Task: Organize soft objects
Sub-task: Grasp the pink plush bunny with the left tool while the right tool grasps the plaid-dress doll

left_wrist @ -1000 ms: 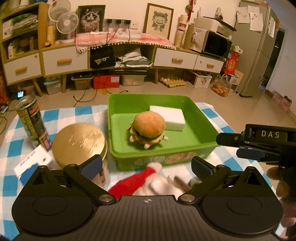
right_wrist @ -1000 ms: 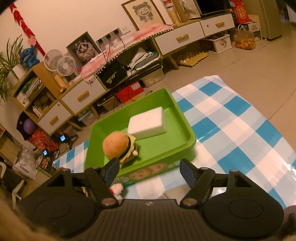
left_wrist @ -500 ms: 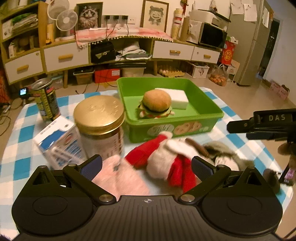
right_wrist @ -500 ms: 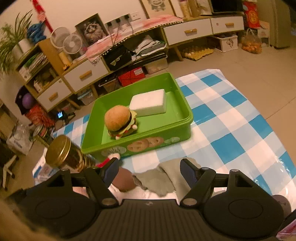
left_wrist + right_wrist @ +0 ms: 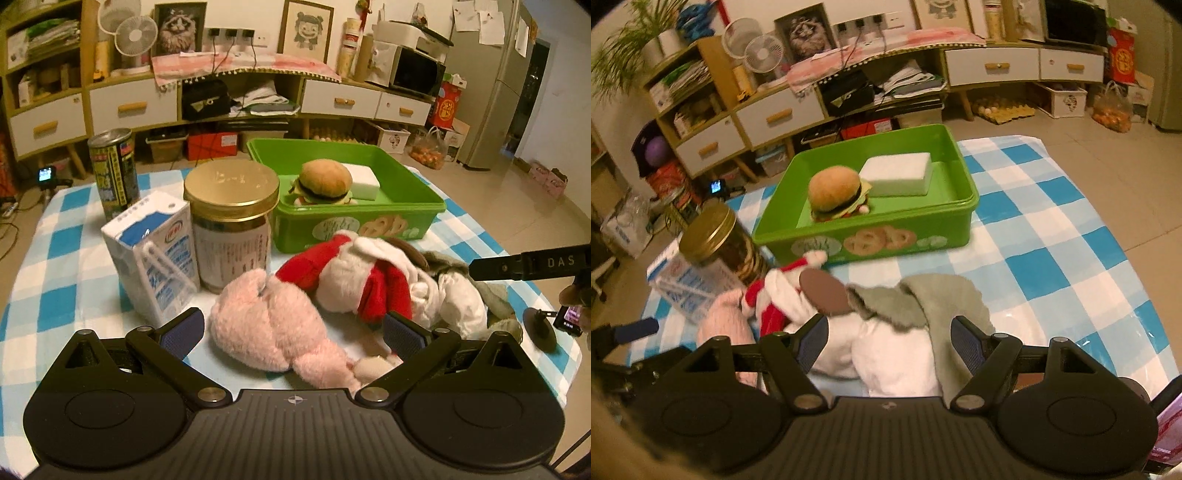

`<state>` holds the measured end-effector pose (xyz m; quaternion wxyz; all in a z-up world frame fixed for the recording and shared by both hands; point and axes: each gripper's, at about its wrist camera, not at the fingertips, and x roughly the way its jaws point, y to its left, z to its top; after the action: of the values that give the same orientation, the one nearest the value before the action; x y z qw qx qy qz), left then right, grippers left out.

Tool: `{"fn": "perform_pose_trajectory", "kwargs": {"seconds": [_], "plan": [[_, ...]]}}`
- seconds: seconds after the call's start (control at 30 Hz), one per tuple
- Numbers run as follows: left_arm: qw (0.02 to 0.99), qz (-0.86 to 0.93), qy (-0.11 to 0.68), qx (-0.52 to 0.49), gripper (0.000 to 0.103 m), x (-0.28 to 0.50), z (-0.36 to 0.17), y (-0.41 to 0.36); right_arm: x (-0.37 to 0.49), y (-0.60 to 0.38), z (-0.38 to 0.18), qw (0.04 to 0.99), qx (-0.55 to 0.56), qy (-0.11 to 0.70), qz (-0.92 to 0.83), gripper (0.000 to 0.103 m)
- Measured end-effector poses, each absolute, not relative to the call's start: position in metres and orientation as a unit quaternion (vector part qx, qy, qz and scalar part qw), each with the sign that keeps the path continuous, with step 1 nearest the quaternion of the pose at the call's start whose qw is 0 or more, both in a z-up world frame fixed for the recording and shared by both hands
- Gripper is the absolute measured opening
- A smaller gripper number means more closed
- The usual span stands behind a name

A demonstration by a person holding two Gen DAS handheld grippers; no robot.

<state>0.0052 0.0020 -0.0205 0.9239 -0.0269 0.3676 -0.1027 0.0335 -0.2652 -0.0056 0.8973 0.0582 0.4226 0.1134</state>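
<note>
Jar (image 5: pixel 231 221) and carton (image 5: pixel 153 254) left of plush; bin's (image 5: pixel 966 192) right side free.

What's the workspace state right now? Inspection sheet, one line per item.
Surface: table under blue-white checked cloth.
Job's things: burger plush and white sponge in green bin; pink plush, Santa plush, grey-white plush on the cloth.
Clutter: gold-lid jar, milk carton, drink can.
Grippers: left gripper open around pink plush; right gripper open over grey-white plush.
Cables: plugged into wall sockets.
Surroundings: drawers, fans, microwave, fridge.
</note>
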Motion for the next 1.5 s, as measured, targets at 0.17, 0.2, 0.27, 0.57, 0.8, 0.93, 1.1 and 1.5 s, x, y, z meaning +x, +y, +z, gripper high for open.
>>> {"fn": "perform_pose_trajectory", "kwargs": {"seconds": [0.17, 0.2, 0.27, 0.57, 0.8, 0.93, 1.1, 1.5], "plan": [[0.924, -0.106, 0.367, -0.030, 0.098, 0.000, -0.027, 0.005, 0.026, -0.265, -0.012, 0.897, 0.039, 0.424, 0.118, 0.039], [0.924, -0.107, 0.366, -0.032, 0.098, 0.000, -0.028, 0.005, 0.025, -0.265, -0.013, 0.897, 0.037, 0.424, 0.119, 0.039], [0.925, -0.110, 0.362, -0.033, 0.098, -0.002, -0.030, 0.006, 0.023, -0.267, -0.015, 0.897, 0.033, 0.423, 0.120, 0.039], [0.927, -0.124, 0.351, -0.033, 0.098, -0.008, -0.046, 0.005, 0.011, -0.271, -0.025, 0.900, 0.012, 0.411, 0.147, 0.040], [0.926, -0.160, 0.340, -0.022, 0.098, -0.013, -0.054, -0.001, -0.004, -0.270, -0.029, 0.895, -0.027, 0.391, 0.213, 0.040], [0.921, -0.177, 0.346, -0.030, 0.097, -0.011, -0.057, -0.002, -0.012, -0.266, -0.034, 0.883, -0.051, 0.391, 0.255, 0.040], [0.921, -0.173, 0.347, -0.031, 0.097, -0.009, -0.058, -0.003, -0.022, -0.253, -0.036, 0.870, -0.080, 0.387, 0.294, 0.040], [0.929, -0.120, 0.345, -0.058, 0.092, 0.011, -0.068, 0.009, -0.040, -0.225, -0.052, 0.851, -0.182, 0.370, 0.326, 0.039]]}}
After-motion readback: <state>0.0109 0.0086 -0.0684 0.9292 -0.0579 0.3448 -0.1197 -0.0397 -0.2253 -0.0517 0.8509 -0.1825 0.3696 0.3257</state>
